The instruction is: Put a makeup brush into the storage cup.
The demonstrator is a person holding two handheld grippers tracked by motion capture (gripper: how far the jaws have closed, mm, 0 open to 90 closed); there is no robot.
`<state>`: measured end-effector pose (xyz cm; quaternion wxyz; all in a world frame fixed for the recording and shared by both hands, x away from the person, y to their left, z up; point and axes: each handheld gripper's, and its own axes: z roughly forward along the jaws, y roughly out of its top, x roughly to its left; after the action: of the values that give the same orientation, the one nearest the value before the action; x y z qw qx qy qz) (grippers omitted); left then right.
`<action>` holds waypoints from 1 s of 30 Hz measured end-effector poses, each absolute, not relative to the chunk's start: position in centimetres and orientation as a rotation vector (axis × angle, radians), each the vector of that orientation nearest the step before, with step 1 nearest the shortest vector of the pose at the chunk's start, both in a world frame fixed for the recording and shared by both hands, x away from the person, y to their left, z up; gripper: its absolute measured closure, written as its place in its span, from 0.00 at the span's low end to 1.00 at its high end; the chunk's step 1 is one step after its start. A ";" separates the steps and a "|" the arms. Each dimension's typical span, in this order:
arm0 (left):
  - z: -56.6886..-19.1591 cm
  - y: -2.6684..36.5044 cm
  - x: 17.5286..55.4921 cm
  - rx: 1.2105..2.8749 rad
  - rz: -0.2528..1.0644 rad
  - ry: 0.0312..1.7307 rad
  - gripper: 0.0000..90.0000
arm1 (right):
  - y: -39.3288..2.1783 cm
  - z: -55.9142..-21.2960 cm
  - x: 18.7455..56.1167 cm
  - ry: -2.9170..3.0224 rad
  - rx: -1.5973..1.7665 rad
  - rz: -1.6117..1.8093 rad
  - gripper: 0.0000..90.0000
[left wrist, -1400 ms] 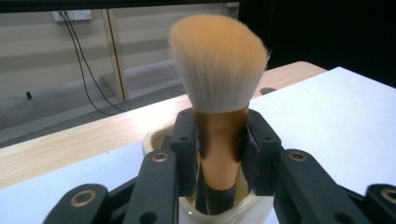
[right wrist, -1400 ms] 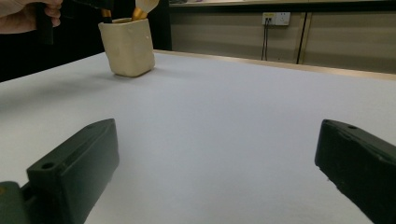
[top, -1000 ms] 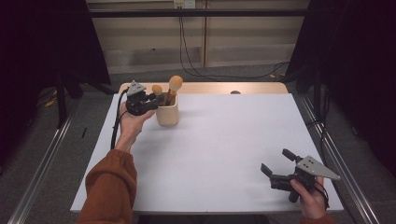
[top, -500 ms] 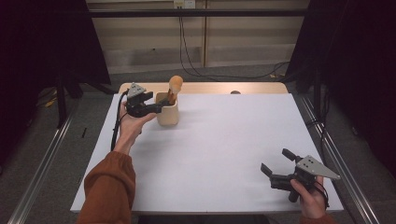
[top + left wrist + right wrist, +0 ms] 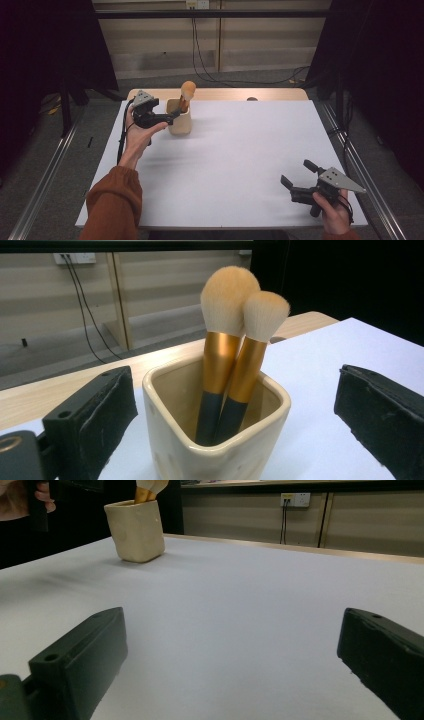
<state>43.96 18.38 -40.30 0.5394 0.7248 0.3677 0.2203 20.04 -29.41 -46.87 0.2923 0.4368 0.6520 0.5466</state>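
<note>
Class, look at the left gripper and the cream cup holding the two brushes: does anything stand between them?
Nothing visible does. The left gripper, jaws just opened, faces the cup directly, with the two brushes standing inside it.

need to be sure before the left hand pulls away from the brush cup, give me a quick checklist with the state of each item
1. Left gripper jaws have just been opening, now wide with nothing gripped: ok.
2. Both brushes inside the cup, bristles up: ok.
3. Cup upright on the white table: ok.
4. Pads clear of the cup walls: ok in the left gripper view.
5. Right gripper open, empty, far from the cup: ok.
6. Whether the brushes will stay leaning as they are: cannot tell.
</note>
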 end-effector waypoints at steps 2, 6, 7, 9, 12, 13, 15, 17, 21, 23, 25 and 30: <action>-40.3 18.4 43.7 1.733 0.520 0.876 0.03 | -29.4 -46.9 20.0 1.736 1.166 1.455 0.00; -40.3 18.8 43.3 1.730 0.520 0.884 0.03 | -29.5 -46.8 19.8 1.732 1.168 1.451 0.00; -40.2 18.9 43.2 1.735 0.524 0.883 0.03 | -29.4 -46.8 19.8 1.727 1.172 1.453 0.00; -40.0 19.1 42.9 1.734 0.536 0.883 0.03 | -29.5 -46.8 19.8 1.728 1.173 1.449 0.00; -39.6 19.6 42.4 1.725 0.524 0.876 0.03 | -29.4 -46.7 19.6 1.719 1.176 1.450 0.00; -39.5 19.8 42.2 1.720 0.525 0.870 0.03 | -29.4 -46.7 19.5 1.720 1.174 1.448 0.00; -39.3 20.0 41.7 1.710 0.522 0.862 0.02 | -29.4 -46.7 19.5 1.719 1.176 1.444 0.00; -39.1 20.3 41.3 1.716 0.529 0.853 0.02 | -29.4 -46.7 19.6 1.718 1.174 1.443 0.00; -38.9 20.6 40.3 1.705 0.531 0.837 0.02 | -29.2 -46.6 19.6 1.725 1.162 1.442 0.00; -38.9 20.9 39.9 1.698 0.528 0.818 0.02 | -29.0 -46.6 19.7 1.725 1.164 1.445 0.00; -39.0 21.1 39.7 1.705 0.530 0.839 0.02 | -29.0 -46.6 19.7 1.726 1.163 1.447 0.00; -39.2 21.4 39.0 1.700 0.526 0.849 0.02 | -29.1 -46.6 19.6 1.722 1.164 1.449 0.00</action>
<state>38.97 21.43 -39.19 0.5523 0.7189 0.3589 0.2223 19.65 -29.07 -46.63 0.2992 0.4385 0.6485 0.5456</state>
